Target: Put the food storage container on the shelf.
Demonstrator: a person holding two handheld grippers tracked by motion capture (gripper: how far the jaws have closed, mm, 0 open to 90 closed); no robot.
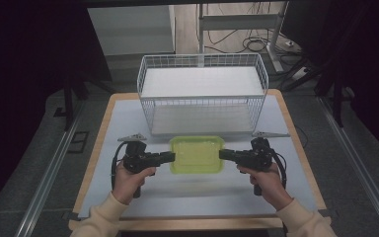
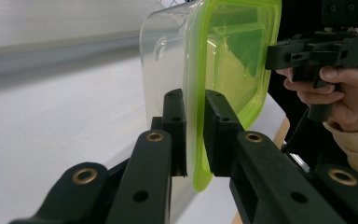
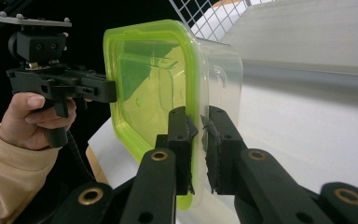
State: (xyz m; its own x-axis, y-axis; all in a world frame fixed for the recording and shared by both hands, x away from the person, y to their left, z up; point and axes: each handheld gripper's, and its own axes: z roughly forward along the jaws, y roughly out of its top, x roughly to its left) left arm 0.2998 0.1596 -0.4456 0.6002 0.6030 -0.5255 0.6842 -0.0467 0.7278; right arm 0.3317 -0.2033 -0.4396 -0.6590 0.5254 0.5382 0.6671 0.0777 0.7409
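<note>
Gripping opposite edges of a clear food container with a lime-green lid [image 1: 197, 154], the two tongs have the pick-up in hand. In the high view the left tongs [image 1: 170, 157] meet the container's left rim and the right tongs [image 1: 223, 154] its right rim, with a soft shadow on the white surface [image 1: 128, 118] beneath it, which suggests it is already raised a little. The left gripper view shows those jaws narrowed onto the lid's flange [image 2: 196, 140], one jaw on the lid side and one on the tub side. The right gripper view shows the same on the far edge [image 3: 196, 140], its jaws pinching flange and tub wall together.

The container sits between the person's hands, just in front of the white wire basket [image 1: 202, 94], apart from it. The basket looks empty, with a white liner at its bottom.

Judging by the layout, the grasp is done and the lift seems barely begun; what likely remains is carrying the container forward, clearing the basket's front wall, lowering it inside and letting go on both sides. The lid appears seated all round, so no closing step seems outstanding, though its far corners are hard to check.
</note>
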